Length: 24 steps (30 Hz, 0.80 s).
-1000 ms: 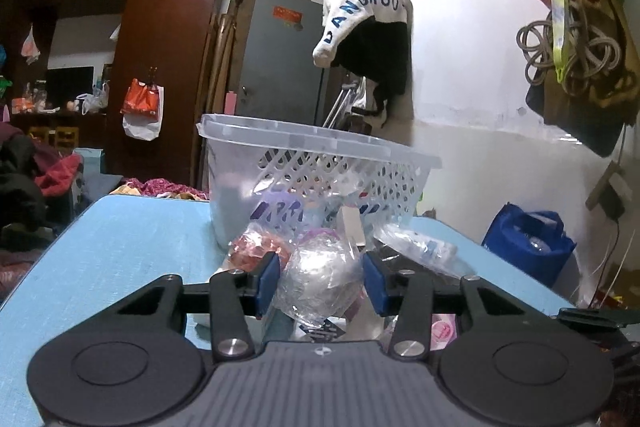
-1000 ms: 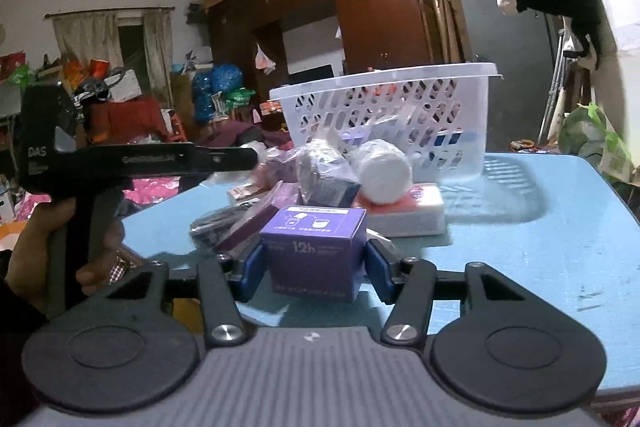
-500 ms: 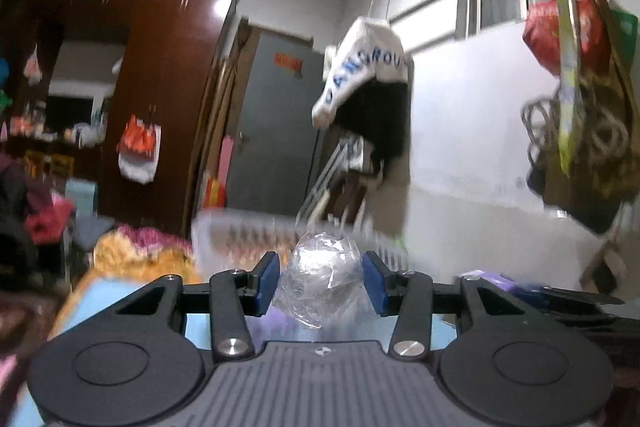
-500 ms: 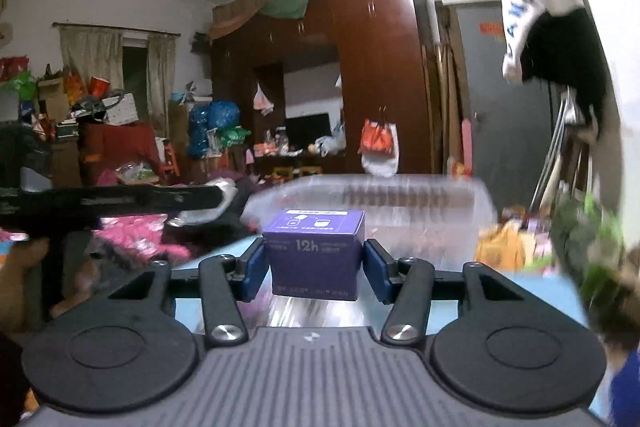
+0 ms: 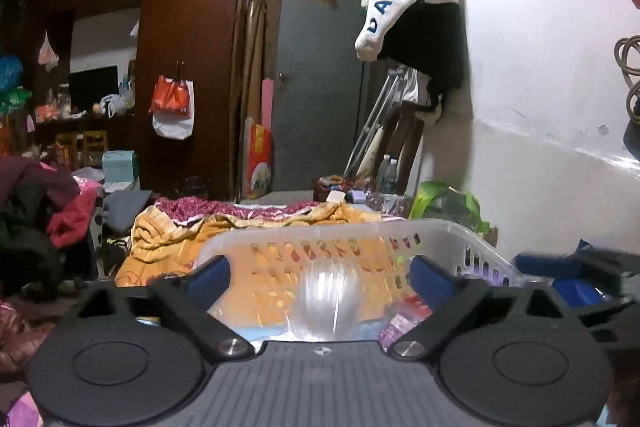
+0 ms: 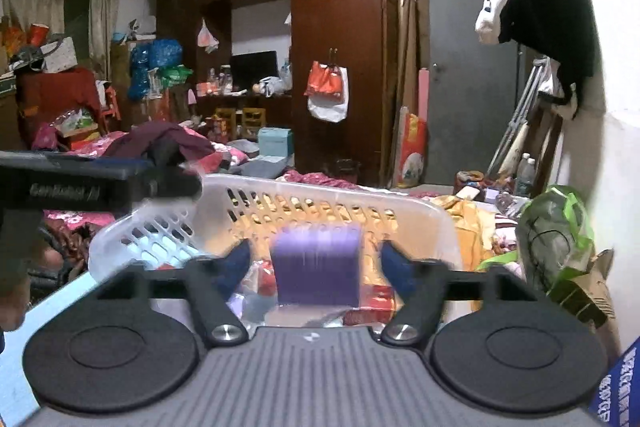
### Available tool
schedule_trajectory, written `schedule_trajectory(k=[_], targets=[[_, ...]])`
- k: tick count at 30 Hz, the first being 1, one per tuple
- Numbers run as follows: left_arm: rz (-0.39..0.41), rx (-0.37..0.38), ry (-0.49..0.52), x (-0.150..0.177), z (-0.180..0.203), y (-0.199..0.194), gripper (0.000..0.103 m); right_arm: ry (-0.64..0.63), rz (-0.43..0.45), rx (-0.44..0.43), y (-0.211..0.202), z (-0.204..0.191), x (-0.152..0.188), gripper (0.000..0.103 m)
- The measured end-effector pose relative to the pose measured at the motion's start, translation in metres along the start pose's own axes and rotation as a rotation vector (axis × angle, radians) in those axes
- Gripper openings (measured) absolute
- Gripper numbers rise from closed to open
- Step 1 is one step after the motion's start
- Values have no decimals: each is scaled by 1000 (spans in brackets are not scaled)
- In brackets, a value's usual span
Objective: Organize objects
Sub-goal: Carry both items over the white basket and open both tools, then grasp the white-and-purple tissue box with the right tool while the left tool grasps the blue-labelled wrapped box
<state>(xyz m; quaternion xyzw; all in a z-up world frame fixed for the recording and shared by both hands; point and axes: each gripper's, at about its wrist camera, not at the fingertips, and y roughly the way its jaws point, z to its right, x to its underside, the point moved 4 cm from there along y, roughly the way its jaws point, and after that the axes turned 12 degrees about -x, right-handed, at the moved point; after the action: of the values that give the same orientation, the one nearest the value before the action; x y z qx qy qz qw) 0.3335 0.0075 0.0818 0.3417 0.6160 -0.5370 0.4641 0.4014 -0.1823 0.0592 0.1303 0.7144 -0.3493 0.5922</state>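
Both grippers hover over the white plastic basket [image 5: 472,239], which also shows in the right wrist view [image 6: 432,211]. My left gripper [image 5: 320,279] is open; a clear crinkled plastic bundle [image 5: 328,303] is motion-blurred between its blue pads, apart from them, falling into the basket. My right gripper [image 6: 316,263] is open; a purple box [image 6: 318,267] is blurred between its pads, not touching them, dropping into the basket. Red and purple packets [image 6: 372,303] lie in the basket bottom.
The left gripper's body [image 6: 92,183] crosses the left of the right wrist view over the basket rim. The blue table [image 6: 60,295] edge shows at lower left. A green bag [image 6: 556,231] stands right of the basket. A bed with an orange blanket [image 5: 176,239] lies behind.
Both grippers rose from the table, moved over the basket and opened. The plastic bundle and the purple box left the pads and are falling.
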Motion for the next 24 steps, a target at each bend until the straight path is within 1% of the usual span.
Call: schedule_trajectory(k=[1, 2, 3, 5, 6, 7, 9, 11, 12, 14, 15, 17, 20, 22, 24], targets=[[38, 7, 4, 3, -4, -13, 97, -22, 31, 16, -14, -4, 2, 89], [72, 10, -10, 8, -9, -28, 97, -41, 53, 22, -29, -10, 7, 98], [96, 23, -25, 14, -14, -44, 97, -44, 67, 23, -44, -16, 13, 101], [140, 74, -28, 36, -24, -79, 97, -37, 118, 1, -79, -32, 34, 103], [150, 87, -31, 48, -28, -93, 97, -32, 160, -29, -100, -41, 50, 103], [159, 91, -36, 63, -32, -105, 97, -24, 182, -51, -117, -51, 65, 103], [167, 88, -18, 95, -35, -127, 97, -30, 195, -85, -143, -74, 99, 103], [163, 75, -22, 124, -38, -142, 97, -30, 210, -108, -159, -95, 128, 103], [154, 75, -25, 133, -39, -145, 95, -9, 200, -130, -162, -104, 144, 103], [135, 83, -31, 152, -40, -152, 94, 5, 155, -186, -157, -114, 157, 103], [130, 87, -14, 158, -39, -155, 94, 11, 144, -186, -152, -118, 163, 103], [122, 70, 13, 168, -37, -157, 93, 7, 121, -197, -142, -124, 172, 103], [103, 84, 52, 179, -32, -158, 91, 21, 115, -201, -127, -129, 176, 103], [89, 84, 71, 186, -28, -155, 88, 45, 108, -217, -120, -129, 180, 100], [70, 95, 75, 195, -28, -153, 86, 46, 97, -214, -122, -131, 190, 94]])
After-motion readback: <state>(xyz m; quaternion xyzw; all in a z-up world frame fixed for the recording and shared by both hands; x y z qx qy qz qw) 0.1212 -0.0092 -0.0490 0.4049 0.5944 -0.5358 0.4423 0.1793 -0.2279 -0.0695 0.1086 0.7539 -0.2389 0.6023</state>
